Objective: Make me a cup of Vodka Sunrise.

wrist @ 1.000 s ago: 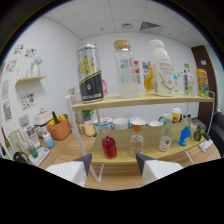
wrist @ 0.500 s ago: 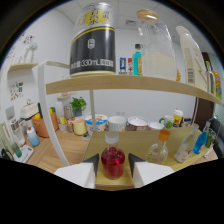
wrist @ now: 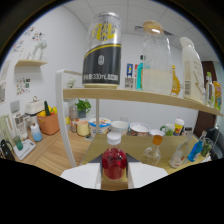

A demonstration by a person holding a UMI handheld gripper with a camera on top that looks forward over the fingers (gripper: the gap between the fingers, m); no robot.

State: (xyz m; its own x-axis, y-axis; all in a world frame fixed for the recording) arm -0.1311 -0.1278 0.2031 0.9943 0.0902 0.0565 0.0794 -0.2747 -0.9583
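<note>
You've brought the gripper (wrist: 114, 181) nearer since the earlier frame, so the red bottle (wrist: 114, 161) fills more of the view. Your fingers (wrist: 82, 176) stand open with that bottle between them, gaps at both sides. It's small and clear, holding dark red liquid under a white cap. Above, a black can (wrist: 102, 51) stands on the wooden shelf (wrist: 165, 100).

Red bottle (wrist: 114, 162) stands between the open jaws (white cap on top), black can (wrist: 102, 52) up on the shelf (wrist: 150, 97) beyond.
</note>
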